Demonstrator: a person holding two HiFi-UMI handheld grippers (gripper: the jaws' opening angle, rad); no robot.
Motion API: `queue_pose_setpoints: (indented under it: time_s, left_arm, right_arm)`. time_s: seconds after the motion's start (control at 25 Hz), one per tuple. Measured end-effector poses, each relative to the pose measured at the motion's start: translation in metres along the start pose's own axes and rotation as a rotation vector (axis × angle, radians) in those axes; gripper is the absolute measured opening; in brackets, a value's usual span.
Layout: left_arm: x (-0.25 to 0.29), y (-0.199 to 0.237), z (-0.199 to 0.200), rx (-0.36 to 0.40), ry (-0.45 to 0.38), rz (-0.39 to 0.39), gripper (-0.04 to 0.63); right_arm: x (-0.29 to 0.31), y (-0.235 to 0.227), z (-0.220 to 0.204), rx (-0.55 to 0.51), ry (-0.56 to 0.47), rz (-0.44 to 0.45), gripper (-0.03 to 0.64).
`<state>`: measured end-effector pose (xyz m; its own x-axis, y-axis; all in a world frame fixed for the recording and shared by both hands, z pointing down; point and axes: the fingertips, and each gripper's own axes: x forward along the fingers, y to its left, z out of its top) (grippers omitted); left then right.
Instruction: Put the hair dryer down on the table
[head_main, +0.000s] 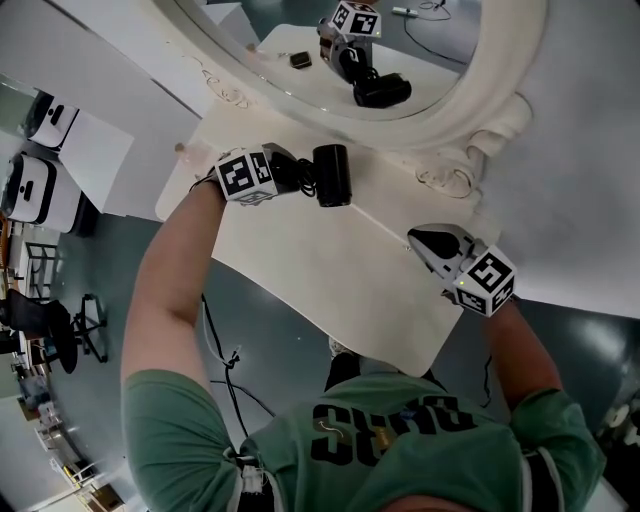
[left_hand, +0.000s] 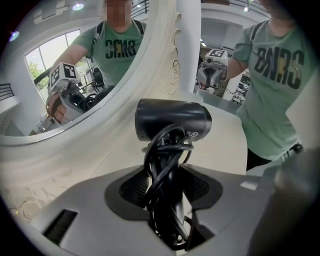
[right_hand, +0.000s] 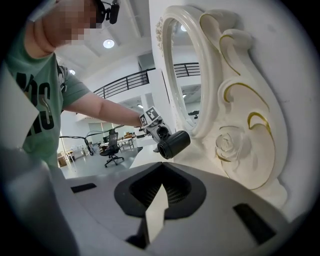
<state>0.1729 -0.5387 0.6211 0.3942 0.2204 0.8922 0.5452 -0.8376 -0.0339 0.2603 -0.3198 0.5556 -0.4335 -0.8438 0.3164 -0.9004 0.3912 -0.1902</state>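
A black hair dryer (head_main: 332, 175) with its cord wound round the handle hangs over the back left of the white dressing table (head_main: 330, 275), close to the mirror frame. My left gripper (head_main: 300, 176) is shut on the handle and cord. In the left gripper view the handle stands between the pads and the barrel (left_hand: 172, 120) lies crosswise above my left gripper (left_hand: 167, 197). My right gripper (head_main: 427, 243) hovers over the table's right side, shut and holding nothing. The right gripper view shows the dryer (right_hand: 174, 144) held off the tabletop, beyond my right gripper (right_hand: 157, 200).
An ornate white oval mirror (head_main: 485, 110) stands at the table's back and reflects the dryer and my left gripper. White cabinets (head_main: 40, 185), a black office chair (head_main: 45, 330) and a loose cable (head_main: 225, 365) are on the floor to the left.
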Motion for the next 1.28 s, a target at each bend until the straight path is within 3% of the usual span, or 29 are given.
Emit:
queue_pose_setpoints:
  time_s: [0.36,0.68,1.08,1.28]
  left_arm:
    - [0.02,0.012,0.003,0.083,0.059,-0.069,0.193]
    - [0.029,0.022,0.006,0.109,0.085,-0.102,0.195]
    - [0.034,0.028,0.005,0.127,0.076,-0.082,0.21]
    - [0.03,0.041,0.004,0.094,0.045,0.004,0.295]
  right_arm:
    - [0.006,-0.006,-0.003,0.04,-0.011,0.005,-0.006]
    - [0.008,-0.01,-0.008,0.067,-0.013,0.012,-0.006]
    - [0.013,-0.01,-0.009,0.081,-0.02,0.024,-0.006]
    - [0.015,-0.008,-0.006,0.08,-0.018,0.035,-0.006]
